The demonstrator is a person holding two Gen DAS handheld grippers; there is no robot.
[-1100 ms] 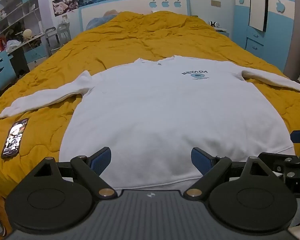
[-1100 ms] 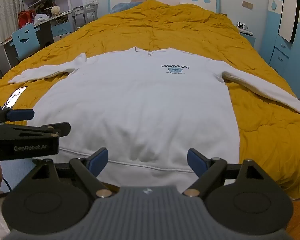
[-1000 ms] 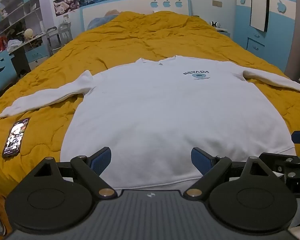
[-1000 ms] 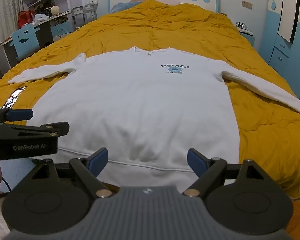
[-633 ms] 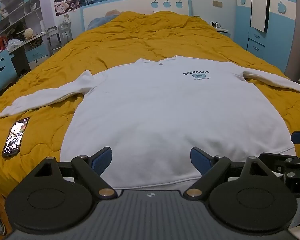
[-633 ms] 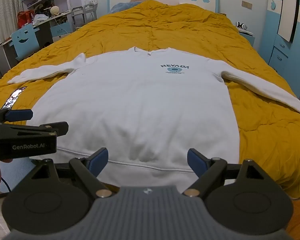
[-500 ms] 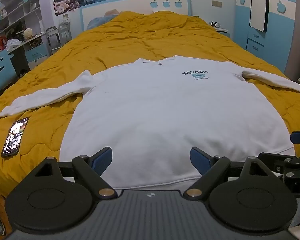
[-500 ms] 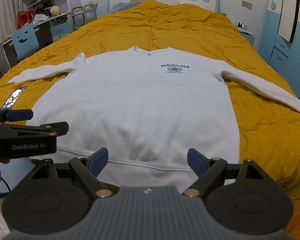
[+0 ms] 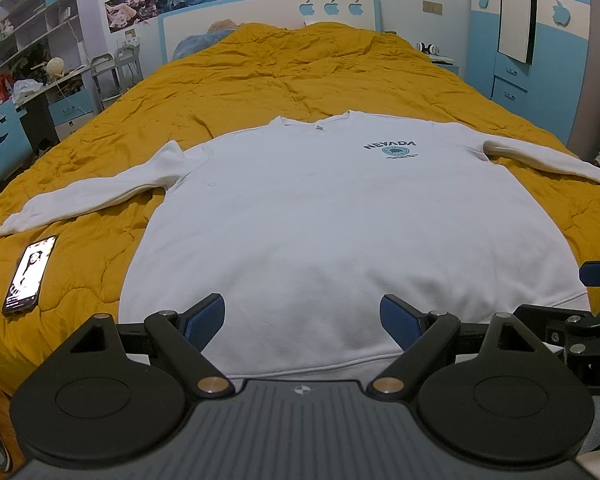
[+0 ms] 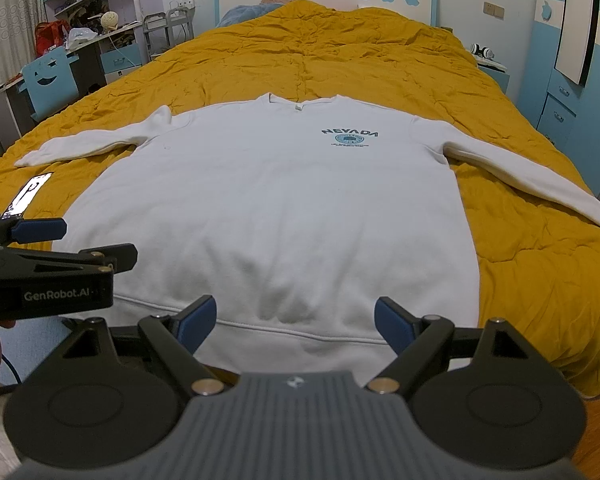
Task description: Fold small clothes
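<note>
Lying flat on the bed (image 9: 340, 64), the sweatshirt (image 9: 340, 220) runs near-to-far, hem nearest both wide-open, empty grippers: left gripper (image 9: 302, 318) near its left half, right gripper (image 10: 294, 320) probably slightly right.

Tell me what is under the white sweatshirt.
The white long-sleeved sweatshirt lies flat on the mustard-yellow quilted bedspread, which shows all around it. Anything beneath the fabric is hidden.

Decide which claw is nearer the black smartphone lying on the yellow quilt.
Left. The left claw hangs over the white sweatshirt's hem, with the black smartphone off to its left; the right claw sits farther right along the hem.
</note>
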